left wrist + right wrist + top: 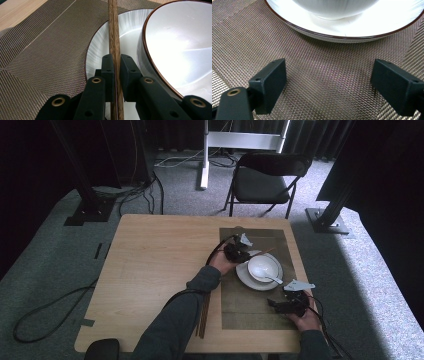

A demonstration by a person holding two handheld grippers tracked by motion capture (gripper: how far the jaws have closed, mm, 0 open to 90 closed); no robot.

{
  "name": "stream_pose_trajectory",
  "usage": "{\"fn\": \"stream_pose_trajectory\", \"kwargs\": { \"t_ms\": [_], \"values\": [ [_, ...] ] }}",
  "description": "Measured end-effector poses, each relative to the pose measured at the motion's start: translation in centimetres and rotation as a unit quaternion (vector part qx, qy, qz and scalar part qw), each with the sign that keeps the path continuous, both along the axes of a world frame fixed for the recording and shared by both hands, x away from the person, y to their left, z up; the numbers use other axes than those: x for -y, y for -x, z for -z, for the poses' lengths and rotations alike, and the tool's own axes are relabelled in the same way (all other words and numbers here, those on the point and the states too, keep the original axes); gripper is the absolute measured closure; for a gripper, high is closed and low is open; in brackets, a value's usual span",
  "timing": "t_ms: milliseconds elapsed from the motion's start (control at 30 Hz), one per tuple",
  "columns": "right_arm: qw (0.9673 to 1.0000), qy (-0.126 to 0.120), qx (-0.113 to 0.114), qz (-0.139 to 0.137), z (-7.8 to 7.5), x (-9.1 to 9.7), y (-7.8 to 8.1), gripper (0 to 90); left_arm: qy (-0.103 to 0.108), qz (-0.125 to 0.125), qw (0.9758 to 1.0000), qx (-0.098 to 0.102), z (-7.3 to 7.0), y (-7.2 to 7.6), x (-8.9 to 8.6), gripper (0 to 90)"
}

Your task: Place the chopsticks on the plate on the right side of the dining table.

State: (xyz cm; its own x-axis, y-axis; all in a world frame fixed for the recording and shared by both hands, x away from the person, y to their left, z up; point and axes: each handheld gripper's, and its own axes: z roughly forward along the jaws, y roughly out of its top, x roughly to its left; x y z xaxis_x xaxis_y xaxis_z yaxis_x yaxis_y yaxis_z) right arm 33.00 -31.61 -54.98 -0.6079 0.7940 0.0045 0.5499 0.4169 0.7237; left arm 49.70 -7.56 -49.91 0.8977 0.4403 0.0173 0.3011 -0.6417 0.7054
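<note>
A white bowl (262,266) with a white spoon (274,280) in it stands on a brown-rimmed white plate (242,276), on a woven brown placemat (250,312). My left gripper (239,251) is at the plate's far left edge. In the left gripper view it (117,60) is shut on a brown wooden chopstick (113,30), which runs out over the plate (100,45) beside the bowl (180,45). My right gripper (279,304) is low over the placemat, near the plate's front edge. In the right gripper view it (329,75) stands wide open with bare mat (324,62) between the jaws, and the plate (347,35) and bowl (334,10) lie just ahead.
More dark chopsticks (204,315) lie on the wooden table (155,260) just left of the placemat, by the left forearm. A black folding chair (267,177) stands beyond the far edge. Cables and black frame legs are on the carpet around the table.
</note>
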Motion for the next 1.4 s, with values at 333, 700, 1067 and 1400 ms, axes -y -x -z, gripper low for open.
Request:
{"fn": "stream_pose_trajectory", "kwargs": {
  "t_ms": [333,700,1067,1400],
  "values": [
    [1.0,0.0,0.0,0.0,0.0,0.0,0.0,12.8,0.0,0.001,1.0,0.001,0.1,0.1,0.1,80.6],
    [1.0,-0.001,0.0,0.0,0.0,0.0,0.0,12.8,0.016,-0.014,0.9997,0.012,-0.4,0.2,-0.6,81.5],
    [1.0,0.0,0.0,0.0,0.0,0.0,0.0,12.8,0.035,-0.037,0.9986,0.016,-1.2,0.8,-3.4,78.5],
    [1.0,0.0,0.0,0.0,0.0,0.0,0.0,12.8,0.038,-0.044,0.9981,0.019,-1.1,2.0,-4.9,75.3]
  ]
}}
